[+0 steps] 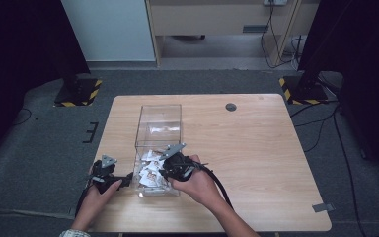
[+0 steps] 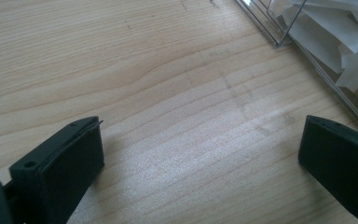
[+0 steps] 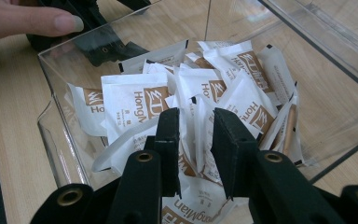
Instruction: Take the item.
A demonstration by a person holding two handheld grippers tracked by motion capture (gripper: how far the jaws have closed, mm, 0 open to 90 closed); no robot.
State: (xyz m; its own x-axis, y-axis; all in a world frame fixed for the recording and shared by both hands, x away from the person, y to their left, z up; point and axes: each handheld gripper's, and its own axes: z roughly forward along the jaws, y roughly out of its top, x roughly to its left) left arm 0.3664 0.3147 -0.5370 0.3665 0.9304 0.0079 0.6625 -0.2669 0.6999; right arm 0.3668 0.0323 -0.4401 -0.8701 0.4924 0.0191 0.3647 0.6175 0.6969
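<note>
I find the sachets [image 3: 223,93], white with brown print, heaped at the near end of the clear box [image 1: 159,123] on the table [image 1: 256,148]. My right gripper [image 3: 195,140] is down among them, jaws narrowly parted with a sachet edge between; whether the pads press it I cannot tell. The box's clear walls hem it in. My left gripper [image 2: 200,158] rests gaping and empty on bare wood just beside the box.

packets [image 3: 140,100] under the pile are hidden; the clear box [image 2: 307,51] is cut off.
</note>
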